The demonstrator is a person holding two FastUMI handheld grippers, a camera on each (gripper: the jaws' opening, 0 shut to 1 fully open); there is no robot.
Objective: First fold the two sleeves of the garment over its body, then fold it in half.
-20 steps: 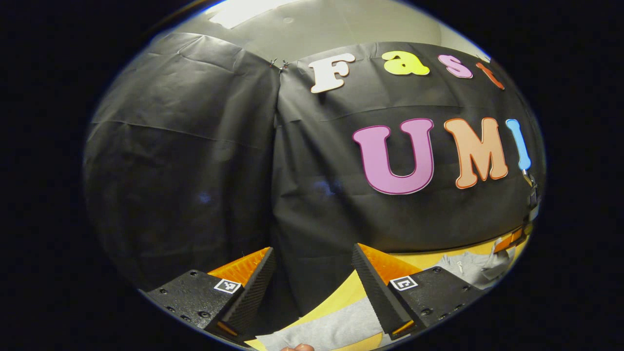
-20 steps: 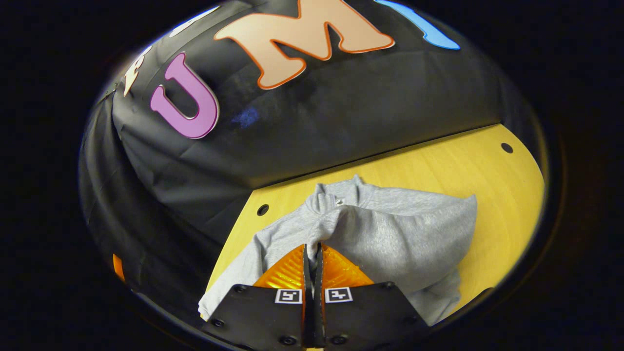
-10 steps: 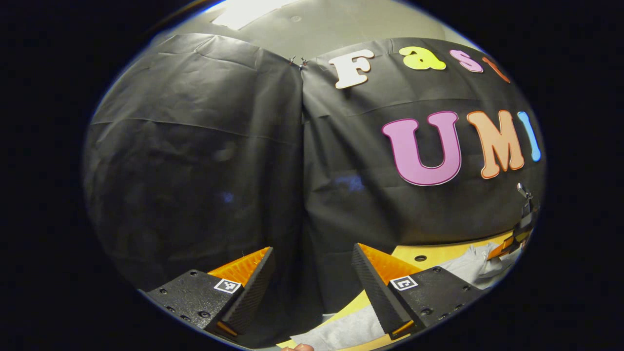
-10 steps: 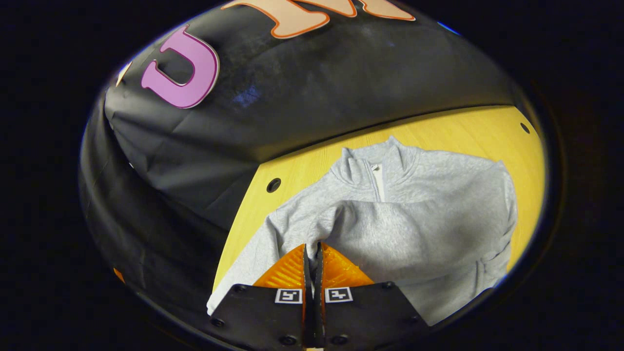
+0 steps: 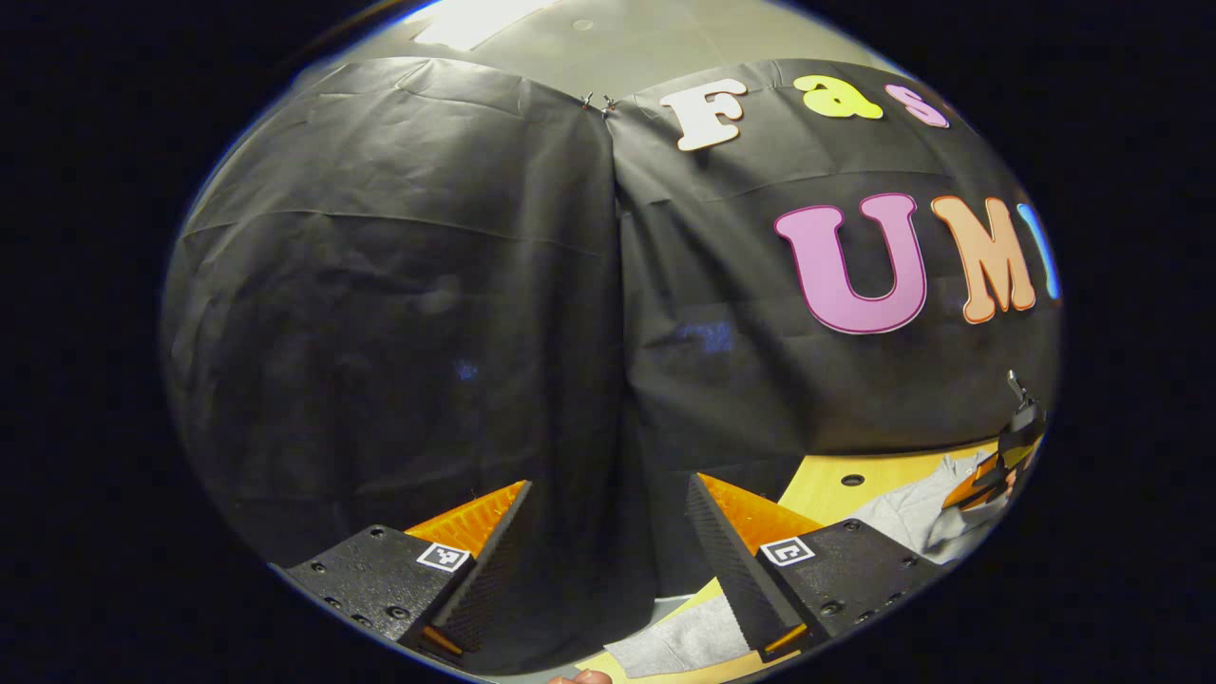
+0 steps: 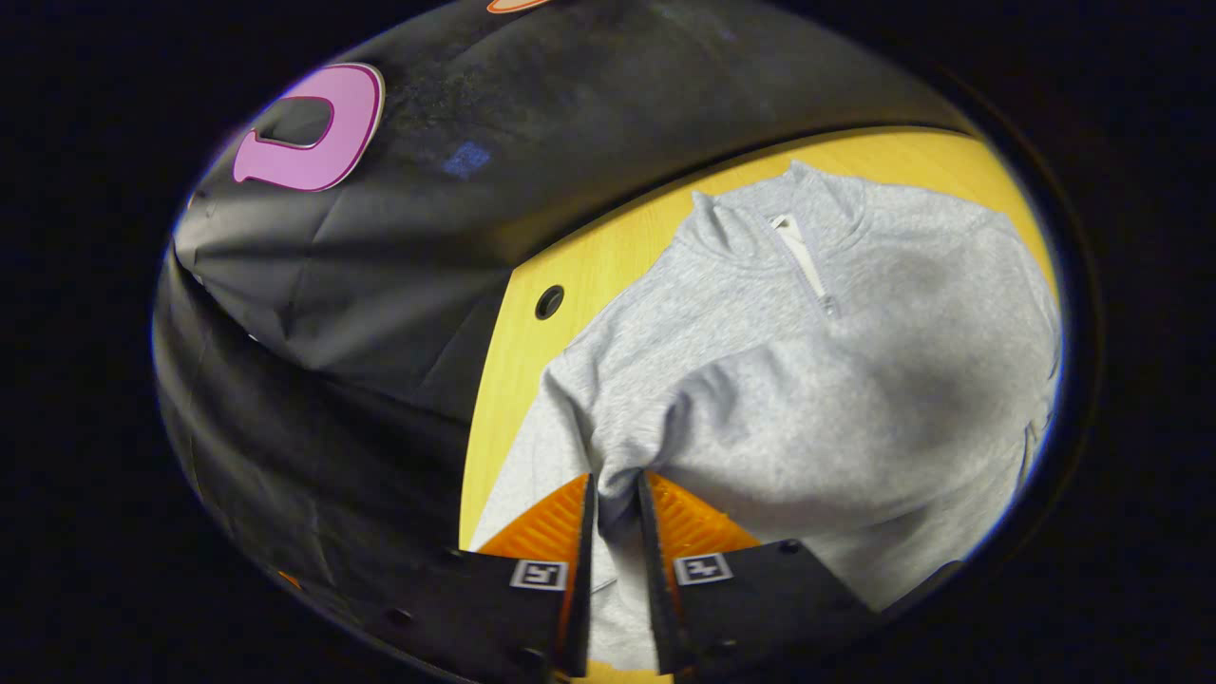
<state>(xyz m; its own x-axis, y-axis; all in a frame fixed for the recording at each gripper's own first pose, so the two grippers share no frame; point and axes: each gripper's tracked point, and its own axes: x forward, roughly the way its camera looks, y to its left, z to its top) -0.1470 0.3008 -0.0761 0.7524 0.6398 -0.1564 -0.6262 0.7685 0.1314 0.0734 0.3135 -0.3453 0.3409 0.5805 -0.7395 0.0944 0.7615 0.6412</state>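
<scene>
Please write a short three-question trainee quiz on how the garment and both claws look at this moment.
1. True or false: the left claw is open and holds nothing.
2. What lies between the fingers of the right claw? A) grey sweatshirt fabric B) a zipper pull C) nothing
3. Fill in: the sweatshirt lies on a ___ wooden table.

Key: 1 true; 2 A, a fold of fabric sits in the narrow gap, though a firm pinch cannot be confirmed; 3 yellow.

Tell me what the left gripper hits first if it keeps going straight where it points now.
Probably the black cloth wall: the open left gripper points at it, with nothing visible between, though the depth is hard to judge.
</scene>
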